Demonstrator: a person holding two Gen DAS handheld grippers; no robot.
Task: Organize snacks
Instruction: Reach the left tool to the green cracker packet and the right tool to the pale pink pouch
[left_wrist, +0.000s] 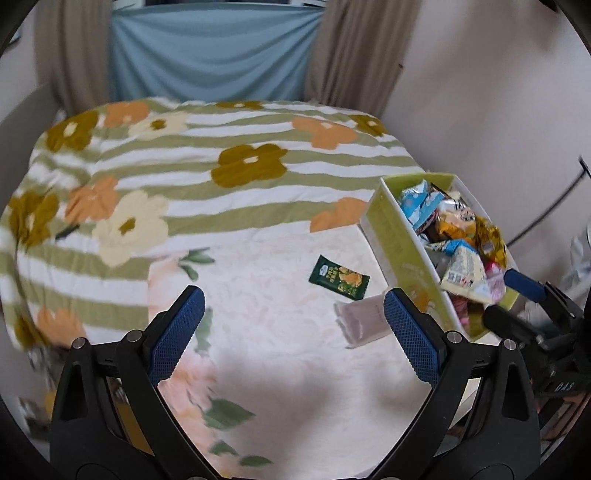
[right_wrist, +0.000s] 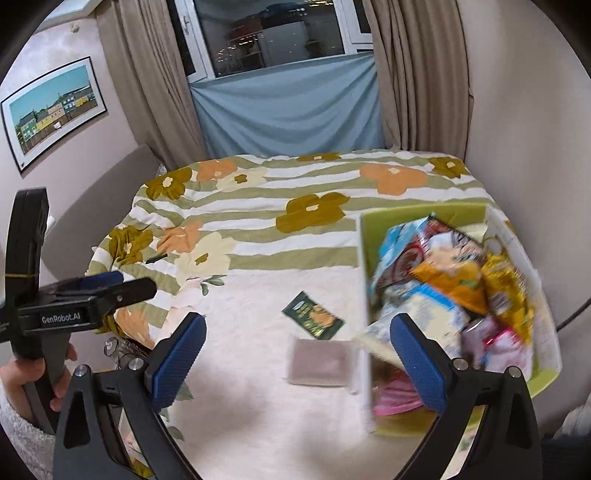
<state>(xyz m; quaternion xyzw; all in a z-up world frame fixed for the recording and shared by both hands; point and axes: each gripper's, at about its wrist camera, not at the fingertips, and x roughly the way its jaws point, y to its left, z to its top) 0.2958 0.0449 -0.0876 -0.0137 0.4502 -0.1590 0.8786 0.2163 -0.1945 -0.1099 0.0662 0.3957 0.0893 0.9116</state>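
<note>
Hovering over a bed spread with a flowered, striped quilt (left_wrist: 236, 147) and a pale blanket (left_wrist: 280, 354), the left gripper (left_wrist: 293, 325) holds its blue-padded jaws wide apart with nothing between them. The right gripper (right_wrist: 297, 343) is likewise spread wide and empty, angled down toward the blanket.

A dark green snack packet (left_wrist: 339, 277) lies flat on the blanket at about 1 o'clock in the left wrist view, with a pale mauve packet (left_wrist: 364, 323) near it toward 3 o'clock, partly hidden behind the left gripper's right finger. Just beside both, at 3 o'clock, stands a lime-green box (left_wrist: 402, 243) heaped with mixed snack packets (left_wrist: 454, 236) in blue, orange, yellow and pink.

The left wrist view catches the right gripper's fingers at the box's near end at 4 o'clock; whether they touch it cannot be told. The right wrist view alone shows the person's left hand (right_wrist: 22, 380), in a fuzzy light sleeve (right_wrist: 18, 439), wrapped around the left gripper's handle at 8 o'clock. It also takes in a window (right_wrist: 273, 33) above a blue cloth (right_wrist: 291, 110) between beige curtains (right_wrist: 155, 81), and a framed picture of coloured houses (right_wrist: 51, 110) at 10 o'clock. The box contents are motion-blurred there.
</note>
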